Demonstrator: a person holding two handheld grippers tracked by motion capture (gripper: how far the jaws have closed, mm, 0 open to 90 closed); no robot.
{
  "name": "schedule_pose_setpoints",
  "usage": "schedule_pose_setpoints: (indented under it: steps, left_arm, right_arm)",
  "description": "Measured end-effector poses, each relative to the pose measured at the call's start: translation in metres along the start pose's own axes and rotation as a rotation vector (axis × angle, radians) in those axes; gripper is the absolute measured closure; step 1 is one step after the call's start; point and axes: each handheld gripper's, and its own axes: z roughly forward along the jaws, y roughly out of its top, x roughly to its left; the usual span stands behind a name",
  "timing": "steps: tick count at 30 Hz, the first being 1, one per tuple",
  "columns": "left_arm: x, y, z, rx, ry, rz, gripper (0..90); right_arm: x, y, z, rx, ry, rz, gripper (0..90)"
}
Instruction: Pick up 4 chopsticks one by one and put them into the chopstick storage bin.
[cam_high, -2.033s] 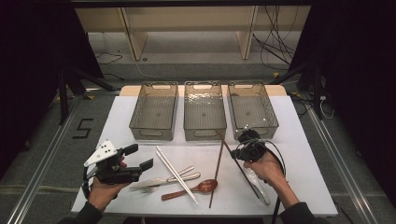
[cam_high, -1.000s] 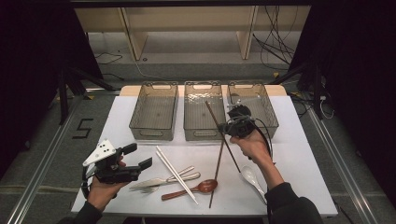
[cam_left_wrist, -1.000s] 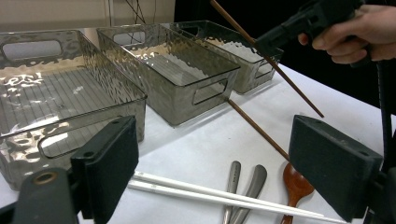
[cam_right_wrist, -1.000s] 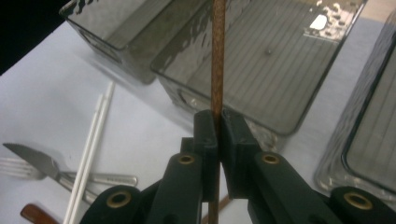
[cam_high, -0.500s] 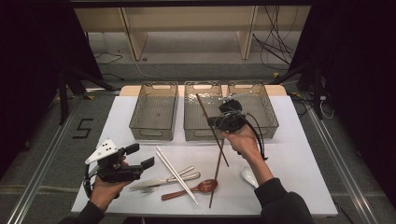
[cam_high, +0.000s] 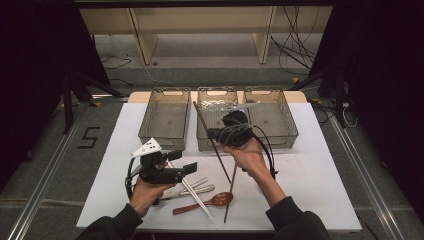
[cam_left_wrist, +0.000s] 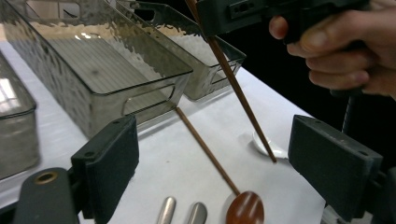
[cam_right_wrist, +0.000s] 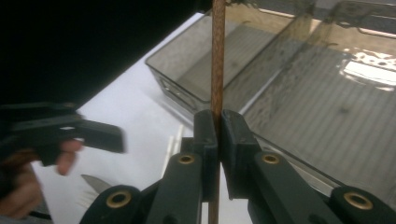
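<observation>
Three bins (cam_high: 165, 120) are sitting empty at twelve o'clock. The right gripper (cam_high: 220, 134) is clenching one chopstick (cam_high: 210, 140) over the middle bin; the left gripper (cam_high: 182, 167), released, is hovering above remaining cutlery (cam_high: 197, 189) at six.

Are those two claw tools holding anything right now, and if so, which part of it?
The right gripper pinches a brown chopstick partway along its shaft, well short of either end. The left gripper stands open, holding nothing.

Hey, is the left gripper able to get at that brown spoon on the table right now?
Probably yes: the left gripper has open, empty jaws, and the brown spoon lies uncovered on the table just ahead of it.
</observation>
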Motion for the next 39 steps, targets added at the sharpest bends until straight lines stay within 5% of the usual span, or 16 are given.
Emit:
schedule_pose_setpoints:
  steps: [17,30,39]
  left_arm:
    - [-0.002,0.011,0.031,0.003,-0.042,-0.052,37.7]
    - [0.000,0.012,0.034,0.010,-0.082,-0.086,66.4]
    - [0.004,0.012,0.030,0.008,-0.068,-0.125,83.3]
  right_arm:
    - [0.026,-0.005,0.008,-0.019,0.059,-0.034,85.7]
    - [0.030,-0.009,0.006,-0.036,0.068,-0.031,85.6]
    - [0.030,-0.011,0.002,-0.065,0.073,-0.029,85.3]
